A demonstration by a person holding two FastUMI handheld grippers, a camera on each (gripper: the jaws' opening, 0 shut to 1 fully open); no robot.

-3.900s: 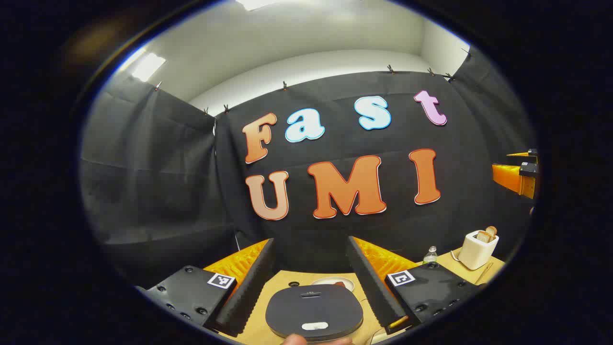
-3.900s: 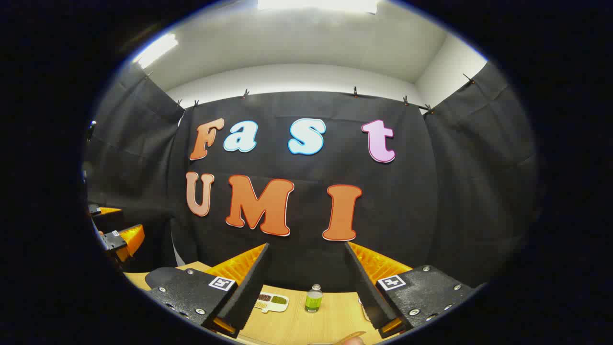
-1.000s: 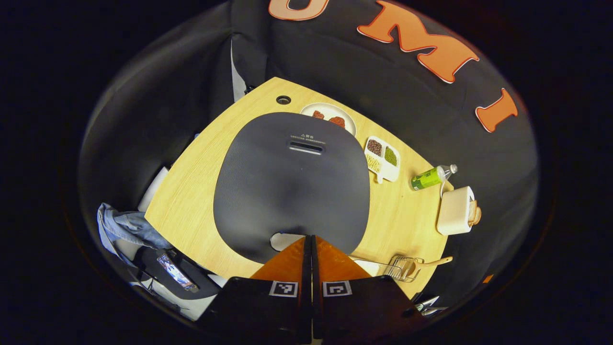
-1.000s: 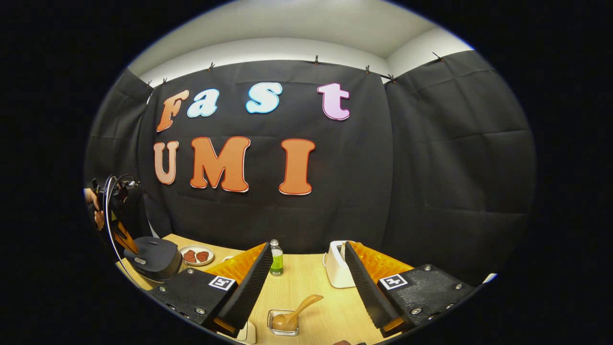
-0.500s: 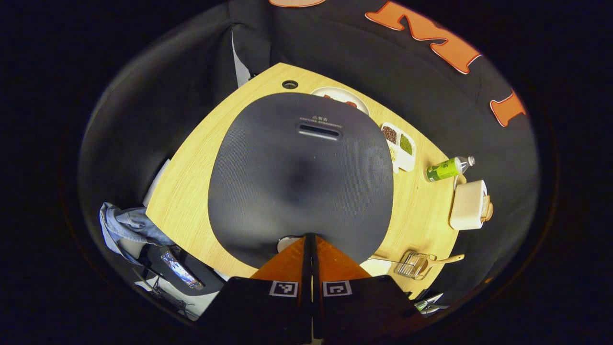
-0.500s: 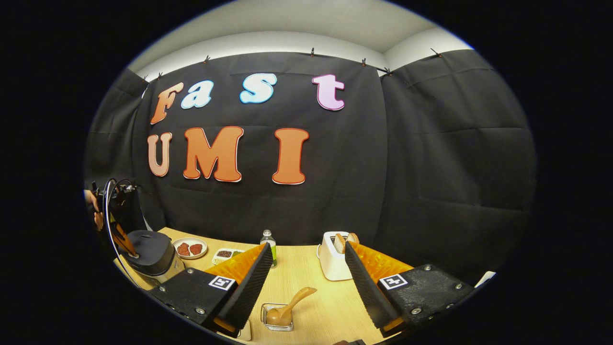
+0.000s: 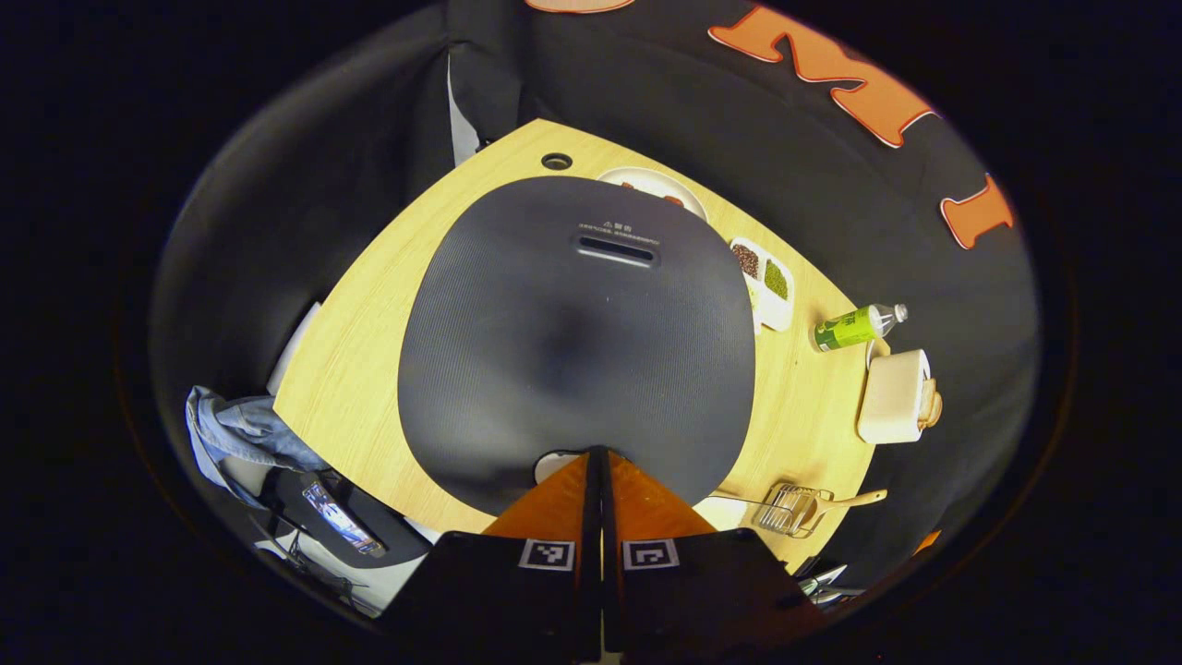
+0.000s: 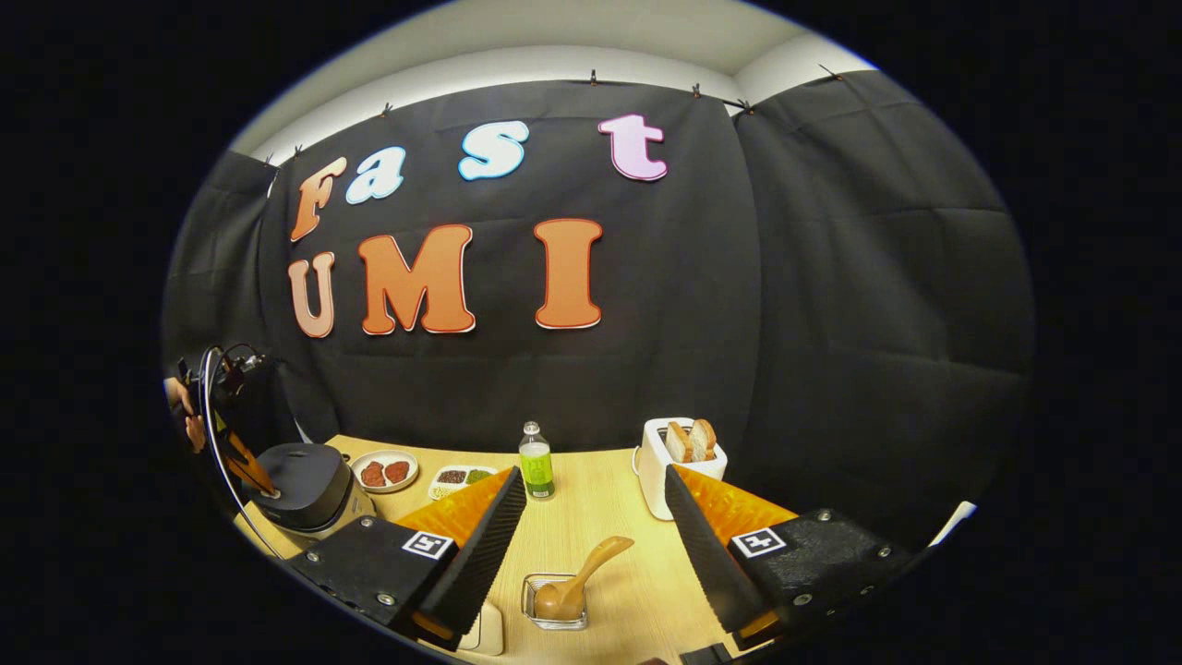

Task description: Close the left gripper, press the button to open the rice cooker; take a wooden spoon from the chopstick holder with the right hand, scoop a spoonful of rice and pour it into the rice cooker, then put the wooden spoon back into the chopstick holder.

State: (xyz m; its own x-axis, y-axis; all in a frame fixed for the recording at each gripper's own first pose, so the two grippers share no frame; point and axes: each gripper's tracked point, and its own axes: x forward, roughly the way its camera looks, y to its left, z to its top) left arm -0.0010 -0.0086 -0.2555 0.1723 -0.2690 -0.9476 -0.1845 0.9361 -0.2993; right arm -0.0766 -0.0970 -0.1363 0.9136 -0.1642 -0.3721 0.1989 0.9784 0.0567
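The dark grey rice cooker (image 7: 572,332) sits below my left gripper (image 7: 596,454), its lid down. That gripper is shut with nothing between its fingers, and its tips rest at the white button (image 7: 552,465) on the cooker's near edge. In the right gripper view the cooker (image 8: 300,485) stands far left with the left gripper (image 8: 247,469) on it. My right gripper (image 8: 591,517) is open above the table. Just ahead of it, the wooden spoon (image 8: 584,574) leans in the clear chopstick holder (image 8: 554,602). The left gripper view has the holder (image 7: 785,508) and spoon (image 7: 848,501) at lower right.
On the wooden table (image 8: 600,517) stand a green bottle (image 8: 536,462), a white toaster (image 8: 679,462) with bread, a plate of red food (image 8: 383,471) and a divided dish (image 8: 457,477). A white object (image 8: 488,630) lies by the holder. Blue cloth (image 7: 235,434) lies off the table's edge.
Since the earliest frames the left gripper has shut and tipped down onto the cooker. Over the last second it barely moved, while the right gripper tilted down and the spoon holder came nearer.
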